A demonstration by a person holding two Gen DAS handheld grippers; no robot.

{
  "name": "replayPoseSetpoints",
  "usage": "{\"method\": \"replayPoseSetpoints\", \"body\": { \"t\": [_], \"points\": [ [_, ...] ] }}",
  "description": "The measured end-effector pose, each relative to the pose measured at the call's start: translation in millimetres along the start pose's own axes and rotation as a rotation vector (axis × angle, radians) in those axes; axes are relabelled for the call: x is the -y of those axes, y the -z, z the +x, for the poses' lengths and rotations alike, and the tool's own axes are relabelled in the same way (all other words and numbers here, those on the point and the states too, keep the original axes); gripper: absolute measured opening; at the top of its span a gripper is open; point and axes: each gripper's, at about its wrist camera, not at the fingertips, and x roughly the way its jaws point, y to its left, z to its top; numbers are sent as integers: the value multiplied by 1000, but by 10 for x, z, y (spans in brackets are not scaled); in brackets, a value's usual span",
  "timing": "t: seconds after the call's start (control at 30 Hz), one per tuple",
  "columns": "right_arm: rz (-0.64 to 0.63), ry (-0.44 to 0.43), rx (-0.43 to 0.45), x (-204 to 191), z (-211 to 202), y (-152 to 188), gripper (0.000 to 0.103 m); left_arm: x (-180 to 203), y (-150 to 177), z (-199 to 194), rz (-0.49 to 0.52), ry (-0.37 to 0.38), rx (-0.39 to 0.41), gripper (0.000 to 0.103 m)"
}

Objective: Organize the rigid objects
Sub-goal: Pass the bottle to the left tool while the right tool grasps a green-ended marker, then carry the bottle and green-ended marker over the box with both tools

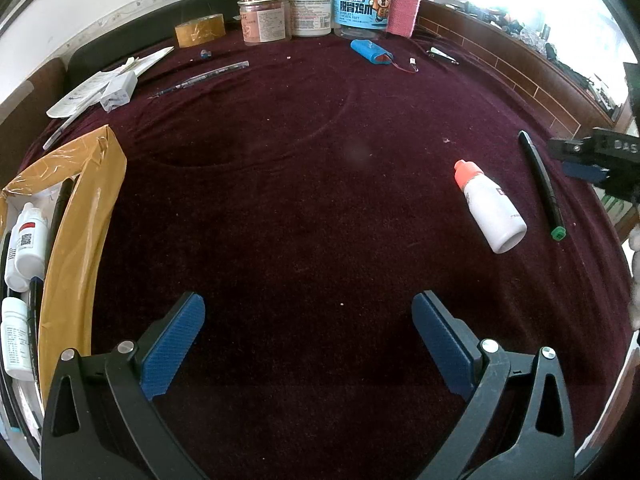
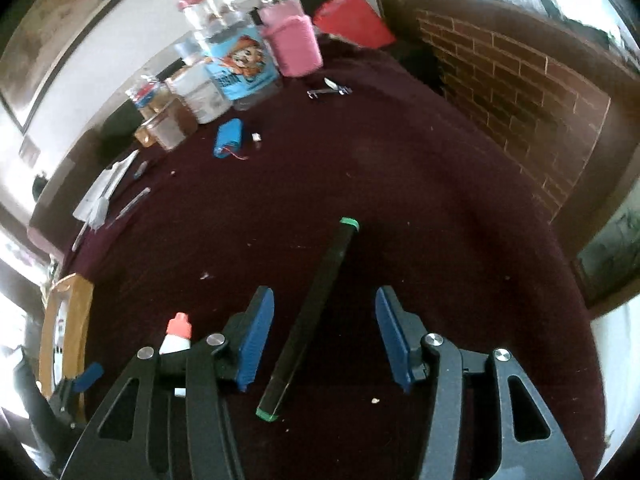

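Note:
A black pen with green ends (image 2: 312, 312) lies on the maroon cloth between the open fingers of my right gripper (image 2: 324, 334); it also shows in the left wrist view (image 1: 542, 184). A white bottle with an orange cap (image 1: 490, 206) lies left of the pen, and its cap shows beside the right gripper (image 2: 180, 326). A cardboard box taped in yellow (image 1: 82, 224) at the left holds white bottles (image 1: 26, 244) and pens. My left gripper (image 1: 308, 340) is open and empty over bare cloth. The right gripper shows at the right edge (image 1: 592, 160).
Jars, a pink knitted cup (image 1: 404, 12) and a tape roll (image 1: 200, 30) stand at the table's back. A blue battery pack (image 1: 372, 52), a clear pen (image 1: 200, 78), papers (image 1: 108, 80) and a metal clip (image 1: 442, 55) lie nearby. A brick-pattern wall (image 2: 520, 92) runs along the right.

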Motion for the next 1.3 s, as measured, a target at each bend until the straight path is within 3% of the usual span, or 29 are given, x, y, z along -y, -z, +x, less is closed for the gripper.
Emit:
{"method": "replayPoseSetpoints", "body": {
  "t": [0.13, 0.23, 0.37, 0.43, 0.53, 0.6, 0.77, 0.87, 0.93, 1.03, 1.3],
  "points": [
    [7, -11, -48, -109, 256, 9, 48, 3, 5, -7, -1, 0, -1, 103],
    [-30, 52, -24, -243, 337, 5, 50, -17, 2, -26, -7, 8, -15, 103],
    [-105, 126, -20, -353, 376, 28, 51, -59, -49, -148, -113, 147, 19, 103],
    [-155, 166, -16, -420, 411, 42, 49, 10, -127, -167, -123, 166, 38, 103],
    [-203, 186, 9, -477, 422, 78, 36, 170, -272, -64, -110, 188, 13, 103],
    [-193, 179, 17, -446, 407, 68, 15, 302, -374, 13, -93, 186, 17, 103],
    [-161, 129, 8, -338, 361, 83, 13, 670, -502, 143, -8, 178, 16, 103],
    [-129, 94, 3, -266, 309, 115, 13, 900, -494, 246, 119, 89, 26, 73],
    [-101, 55, 4, -201, 248, 141, 13, 904, -492, 185, 143, 132, 51, 23],
    [-71, -26, 11, -143, 123, 186, 13, 754, -489, 124, 92, 212, 34, 23],
    [-82, -179, 11, -423, -129, 280, 13, 186, -301, -464, -23, 295, 164, 23]
  ]
}}
